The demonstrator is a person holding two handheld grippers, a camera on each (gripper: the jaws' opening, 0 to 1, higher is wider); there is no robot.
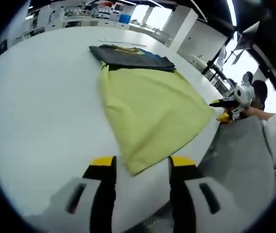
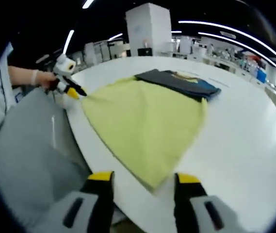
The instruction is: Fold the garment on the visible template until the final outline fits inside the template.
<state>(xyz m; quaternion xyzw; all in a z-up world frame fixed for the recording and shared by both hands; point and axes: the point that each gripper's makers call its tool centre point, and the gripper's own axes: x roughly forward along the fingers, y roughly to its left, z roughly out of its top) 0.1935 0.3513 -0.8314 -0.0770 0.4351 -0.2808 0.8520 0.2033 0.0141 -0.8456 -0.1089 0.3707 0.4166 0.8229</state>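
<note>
Yellow-green cloth garment (image 1: 150, 109), dark folded piece (image 1: 130, 57) at its far end, is lying along the white table's (image 1: 40, 121) near edge. Left gripper (image 1: 141, 164), jaws apart, is hovering before one near corner; right gripper (image 2: 142, 178), jaws apart, before the other.

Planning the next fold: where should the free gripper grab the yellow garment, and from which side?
Probably the pointed near corner of the yellow garment, just ahead of the left gripper. It lies flat near the white table edge, jaws standing open either side, so come straight in low from that edge. The opposite corner sits at the right gripper.
</note>
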